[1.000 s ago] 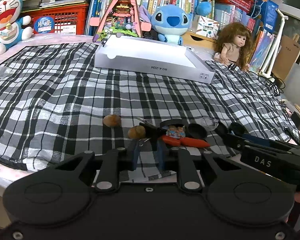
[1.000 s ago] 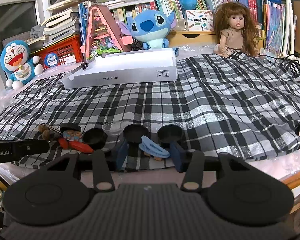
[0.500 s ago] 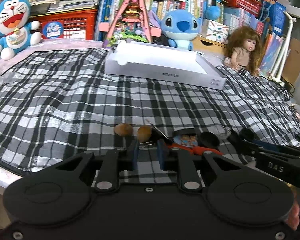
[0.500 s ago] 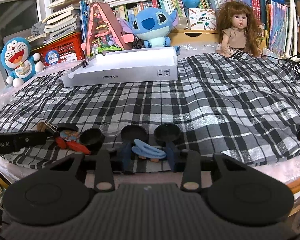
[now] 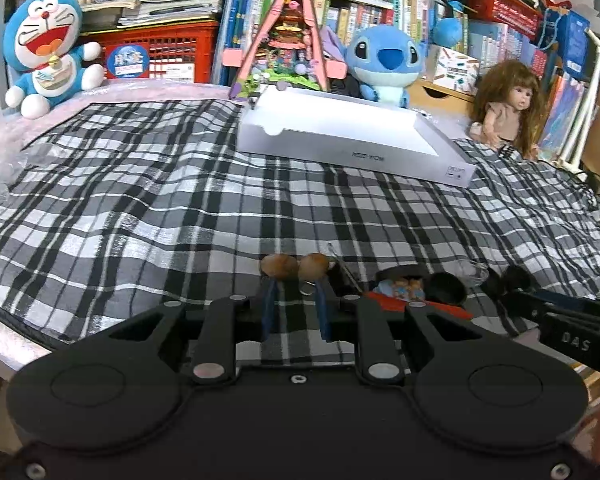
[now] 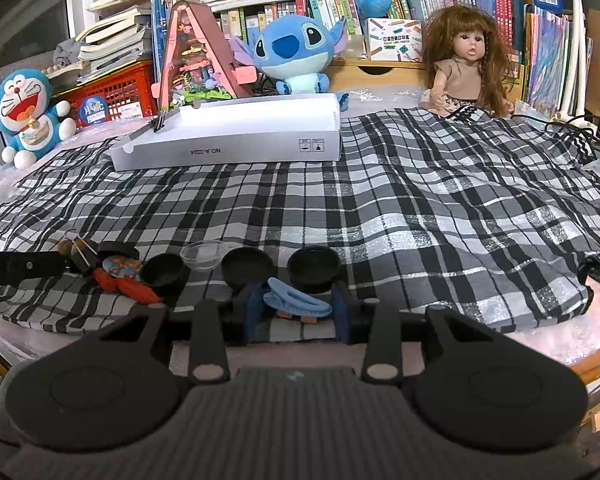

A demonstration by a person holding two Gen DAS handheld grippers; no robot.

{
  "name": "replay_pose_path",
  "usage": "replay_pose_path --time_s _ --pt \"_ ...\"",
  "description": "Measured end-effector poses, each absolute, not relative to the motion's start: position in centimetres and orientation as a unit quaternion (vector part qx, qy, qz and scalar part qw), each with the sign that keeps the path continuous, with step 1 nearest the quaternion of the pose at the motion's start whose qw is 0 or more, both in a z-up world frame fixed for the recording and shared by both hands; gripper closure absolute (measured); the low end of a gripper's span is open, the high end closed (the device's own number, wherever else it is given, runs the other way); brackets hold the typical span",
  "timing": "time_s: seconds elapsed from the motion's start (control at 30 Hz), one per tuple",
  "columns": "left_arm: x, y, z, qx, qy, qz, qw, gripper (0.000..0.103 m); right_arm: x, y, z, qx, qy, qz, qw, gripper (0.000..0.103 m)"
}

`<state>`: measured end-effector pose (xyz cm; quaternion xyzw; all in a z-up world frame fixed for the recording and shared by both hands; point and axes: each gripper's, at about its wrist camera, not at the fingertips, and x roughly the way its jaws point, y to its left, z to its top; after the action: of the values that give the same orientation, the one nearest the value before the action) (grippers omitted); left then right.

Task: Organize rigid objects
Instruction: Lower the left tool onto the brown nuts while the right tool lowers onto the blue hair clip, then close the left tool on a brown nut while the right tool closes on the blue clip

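**Surface.** Black-and-white plaid cloth (image 5: 148, 216) spread over a table, backed by crowded bookshelves.

**Container.** Shallow white cardboard box (image 6: 228, 148), open-topped, at the far side of the cloth, well apart from the small items.

**Loose items, near edge of cloth, in a row:**
- Two round brown nut-like pieces (image 5: 278, 266), touching each other, with a thin metal ring (image 5: 306, 289) just below them.
- Round cartoon-printed badge (image 6: 120, 266), lying over a red-orange elongated piece (image 6: 128, 286).
- Three round black caps (image 6: 164, 272), with a small clear plastic dish (image 6: 204, 254) between the first and second.
- Light-blue plastic hair clip (image 6: 296, 300), just in front of the two right-hand caps.

**Left gripper** (image 5: 295, 288). Blue fingers drawn nearly together, with a narrow strip of cloth showing between them. The tips sit at the brown pieces; whether they pinch anything cannot be told.

**Right gripper** (image 6: 296, 300). Jaws have just eased slightly apart after closing in. The hair clip lies crosswise between them: its left end is against one pad, and its right end reaches the other.

**Backdrop.** Blue-and-white cat plush toy (image 5: 48, 48), blue alien plush toy (image 5: 384, 60), long-haired brown doll (image 6: 466, 60), red plastic crate (image 5: 168, 56), pink triangular model house (image 5: 288, 40).
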<state>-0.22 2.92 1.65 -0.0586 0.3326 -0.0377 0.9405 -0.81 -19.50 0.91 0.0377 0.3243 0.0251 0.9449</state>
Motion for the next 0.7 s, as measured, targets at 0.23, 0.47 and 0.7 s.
replay_pose_path --time_s 0.23,0.47,0.7 --pt "-0.1 3.3 2.2 -0.051 0.309 -0.013 0.949 0.073 -1.2 -19.7 1.2 0.037 0.321 0.024 0.946 0.045" --pt "1.0 3.4 1.6 -0.056 0.311 -0.005 0.949 0.070 -2.8 -19.8 1.3 0.064 0.295 -0.016 0.953 0.037" --pt "1.3 3.2 0.7 -0.056 0.314 -0.003 0.948 0.070 -3.3 -19.2 1.5 0.091 0.292 -0.001 0.952 0.041"
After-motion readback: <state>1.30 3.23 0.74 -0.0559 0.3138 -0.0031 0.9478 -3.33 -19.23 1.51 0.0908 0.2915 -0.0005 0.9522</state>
